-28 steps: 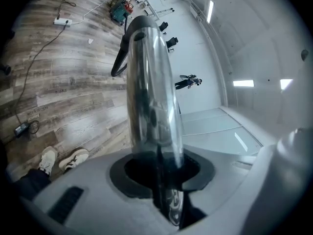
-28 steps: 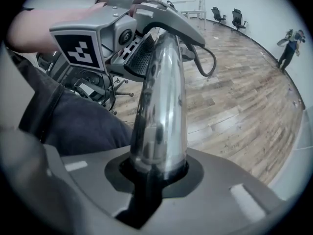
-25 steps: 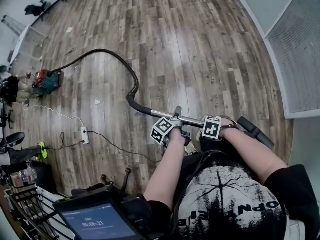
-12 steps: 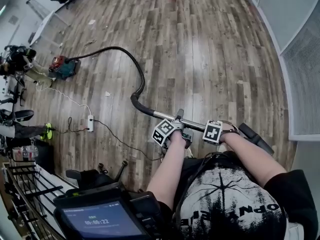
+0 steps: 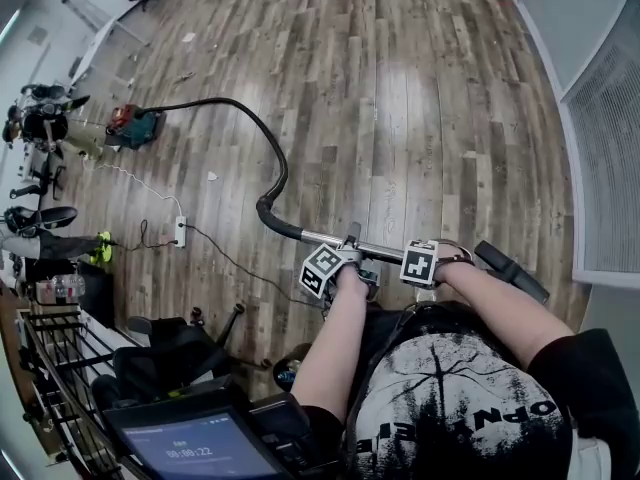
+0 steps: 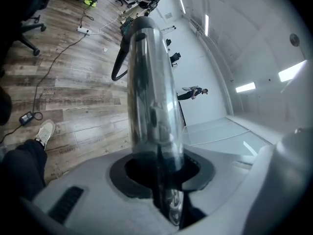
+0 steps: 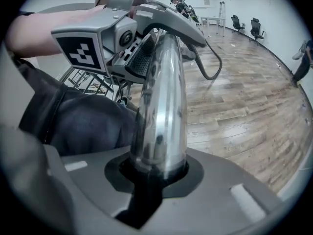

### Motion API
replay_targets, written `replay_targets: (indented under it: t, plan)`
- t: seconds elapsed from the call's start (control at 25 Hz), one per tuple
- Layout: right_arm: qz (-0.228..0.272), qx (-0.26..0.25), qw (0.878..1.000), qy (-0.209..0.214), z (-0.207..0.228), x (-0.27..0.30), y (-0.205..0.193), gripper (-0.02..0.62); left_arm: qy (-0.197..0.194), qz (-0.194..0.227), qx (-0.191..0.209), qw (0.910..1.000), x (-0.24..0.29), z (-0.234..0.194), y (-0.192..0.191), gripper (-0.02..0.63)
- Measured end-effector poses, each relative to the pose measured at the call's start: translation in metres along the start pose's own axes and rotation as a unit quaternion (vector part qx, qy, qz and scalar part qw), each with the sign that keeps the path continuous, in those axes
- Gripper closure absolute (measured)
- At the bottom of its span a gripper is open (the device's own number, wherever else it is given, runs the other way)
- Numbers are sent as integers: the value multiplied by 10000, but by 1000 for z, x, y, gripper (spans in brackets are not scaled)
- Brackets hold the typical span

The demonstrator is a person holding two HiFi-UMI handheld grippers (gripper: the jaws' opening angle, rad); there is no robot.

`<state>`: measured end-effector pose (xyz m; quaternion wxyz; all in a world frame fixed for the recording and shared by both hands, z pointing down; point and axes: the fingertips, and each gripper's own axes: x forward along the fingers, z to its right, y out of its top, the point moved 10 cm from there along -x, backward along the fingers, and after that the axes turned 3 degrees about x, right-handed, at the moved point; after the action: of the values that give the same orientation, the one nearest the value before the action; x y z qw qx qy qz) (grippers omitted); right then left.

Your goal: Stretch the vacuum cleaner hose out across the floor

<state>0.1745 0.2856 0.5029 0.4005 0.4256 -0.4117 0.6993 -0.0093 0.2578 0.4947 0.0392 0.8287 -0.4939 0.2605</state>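
A red and teal vacuum cleaner (image 5: 130, 128) sits far off on the wood floor at the upper left. Its black hose (image 5: 262, 138) runs right from it, bends down in a curve and joins a chrome tube (image 5: 385, 249). The tube ends in a black part (image 5: 512, 270) at the right. My left gripper (image 5: 352, 258) is shut on the chrome tube (image 6: 151, 97) near its hose end. My right gripper (image 5: 432, 260) is shut on the same tube (image 7: 161, 102) a little further right. The left gripper (image 7: 115, 38) also shows ahead in the right gripper view.
A white power strip (image 5: 181, 232) with its cords lies on the floor left of the hose. An office chair base (image 5: 190, 330), a wire rack (image 5: 50, 368) and a tablet (image 5: 190, 448) stand at the lower left. Parked gear (image 5: 40, 108) lines the left edge, and a wall (image 5: 600, 118) runs on the right.
The head view has swung, so the vacuum cleaner now sits higher and further right in it. Both grippers keep their hold on the tube, and the hose keeps its curve.
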Motion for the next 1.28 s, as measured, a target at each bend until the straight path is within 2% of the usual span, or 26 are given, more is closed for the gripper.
replay_targets:
  t: [0.12, 0.2, 0.32, 0.52, 0.88, 1.16, 1.28]
  plan:
    - [-159, 108, 9997, 149, -10, 0, -24, 517, 101, -59, 10, 9999, -4, -1, -21, 494]
    - [86, 23, 9999, 99, -12, 2, -29, 517, 130, -130, 33, 9998, -5, -2, -31, 492]
    - [154, 63, 9999, 48, -18, 5, -37, 517, 114, -248, 75, 9996, -6, -5, -40, 491]
    - [77, 270, 9995, -130, -32, 12, -48, 517, -16, -491, 83, 9988, -8, -15, -51, 491]
    - [-281, 733, 9956, -520, -59, 16, -71, 517, -372, -1097, -147, 9932, -6, -30, -78, 492]
    - [-320, 901, 9933, -649, -56, -3, -121, 517, -378, -1480, -123, 9882, 12, -8, -125, 491]
    - [-260, 904, 9930, -717, -41, -14, -153, 517, -422, -1455, -51, 9884, 31, 8, -152, 492]
